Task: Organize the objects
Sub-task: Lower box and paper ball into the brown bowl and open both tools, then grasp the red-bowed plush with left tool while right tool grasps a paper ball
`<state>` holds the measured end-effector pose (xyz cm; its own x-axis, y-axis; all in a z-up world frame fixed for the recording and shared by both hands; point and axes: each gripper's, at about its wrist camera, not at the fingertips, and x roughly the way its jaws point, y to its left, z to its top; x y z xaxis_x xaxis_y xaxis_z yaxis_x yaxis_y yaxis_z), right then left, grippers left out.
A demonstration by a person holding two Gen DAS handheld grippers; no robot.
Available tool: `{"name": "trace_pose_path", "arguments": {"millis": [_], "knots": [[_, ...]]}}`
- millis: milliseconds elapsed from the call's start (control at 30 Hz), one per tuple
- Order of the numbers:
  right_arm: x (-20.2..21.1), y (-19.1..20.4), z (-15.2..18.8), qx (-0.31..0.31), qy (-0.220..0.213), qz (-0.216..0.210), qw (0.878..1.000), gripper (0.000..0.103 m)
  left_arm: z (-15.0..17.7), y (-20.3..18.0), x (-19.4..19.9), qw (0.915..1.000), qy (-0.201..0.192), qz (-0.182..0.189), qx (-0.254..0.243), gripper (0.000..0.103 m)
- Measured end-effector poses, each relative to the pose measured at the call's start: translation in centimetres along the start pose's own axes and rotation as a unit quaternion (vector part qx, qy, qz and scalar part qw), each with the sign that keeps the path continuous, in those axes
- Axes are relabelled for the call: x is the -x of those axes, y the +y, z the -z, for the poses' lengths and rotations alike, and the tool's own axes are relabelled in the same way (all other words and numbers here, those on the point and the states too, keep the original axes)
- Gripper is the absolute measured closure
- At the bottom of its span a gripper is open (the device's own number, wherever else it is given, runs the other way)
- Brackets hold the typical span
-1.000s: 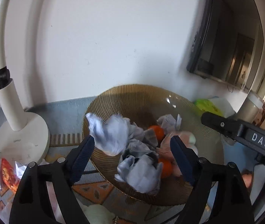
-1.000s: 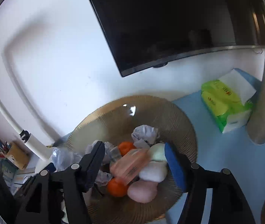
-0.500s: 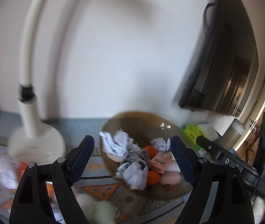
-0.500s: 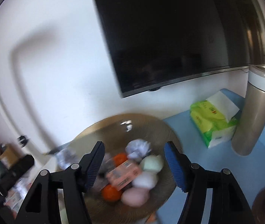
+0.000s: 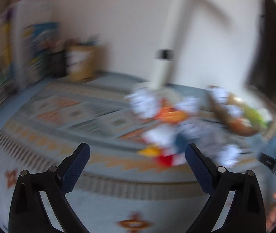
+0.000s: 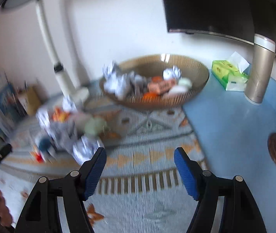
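Observation:
A brown ribbed bowl [image 6: 194,71] stands at the back of the patterned mat and holds crumpled paper, oranges, an orange box and pale egg shapes. A blurred pile of crumpled paper and small objects [image 6: 68,128] lies on the mat left of it; it also shows in the left wrist view [image 5: 169,124]. My right gripper [image 6: 140,155] is open and empty above the mat, well short of the bowl. My left gripper [image 5: 137,153] is open and empty, with the pile beyond its right finger. Both views are motion-blurred.
A white lamp stand [image 6: 60,71] rises behind the pile. A green tissue pack [image 6: 228,73] and a gold flask [image 6: 259,71] stand right of the bowl on the blue tabletop [image 6: 235,128]. Books and a pen box [image 5: 79,62] line the far left. A TV [image 6: 215,5] hangs above.
Both grippers have pulled back and away from the bowl. The left view has swung left across the mat, the right view now takes in the whole table.

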<state>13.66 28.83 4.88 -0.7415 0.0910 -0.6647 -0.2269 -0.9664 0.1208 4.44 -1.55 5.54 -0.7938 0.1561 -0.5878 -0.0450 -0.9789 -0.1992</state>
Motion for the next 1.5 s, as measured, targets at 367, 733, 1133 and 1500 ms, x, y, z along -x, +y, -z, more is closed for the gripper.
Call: {"name": "trace_pose_path", "arguments": {"millis": [367,733,1133,1500], "knots": [[-0.9,6.0,3.0,0.148,-0.041,0.108,0.982,0.026,0.7,2.2,-0.6,0.9989,-0.002,0.023,0.04,0.004],[-0.3,5.7,2.7,0.139,-0.048,0.092,0.985,0.017,0.8,1.6,-0.6,0.9993,0.003,0.028,0.024,0.004],[-0.5,5.5,-1.9,0.118,0.02,-0.053,0.991,0.012,-0.4,-3.7,-4.6,0.9896,0.12,0.039,-0.069,0.006],[-7.6,7.1,-2.4,0.103,0.107,-0.106,0.983,0.005,-1.5,-7.8,-9.2,0.9835,0.134,0.049,-0.111,0.033]]}}
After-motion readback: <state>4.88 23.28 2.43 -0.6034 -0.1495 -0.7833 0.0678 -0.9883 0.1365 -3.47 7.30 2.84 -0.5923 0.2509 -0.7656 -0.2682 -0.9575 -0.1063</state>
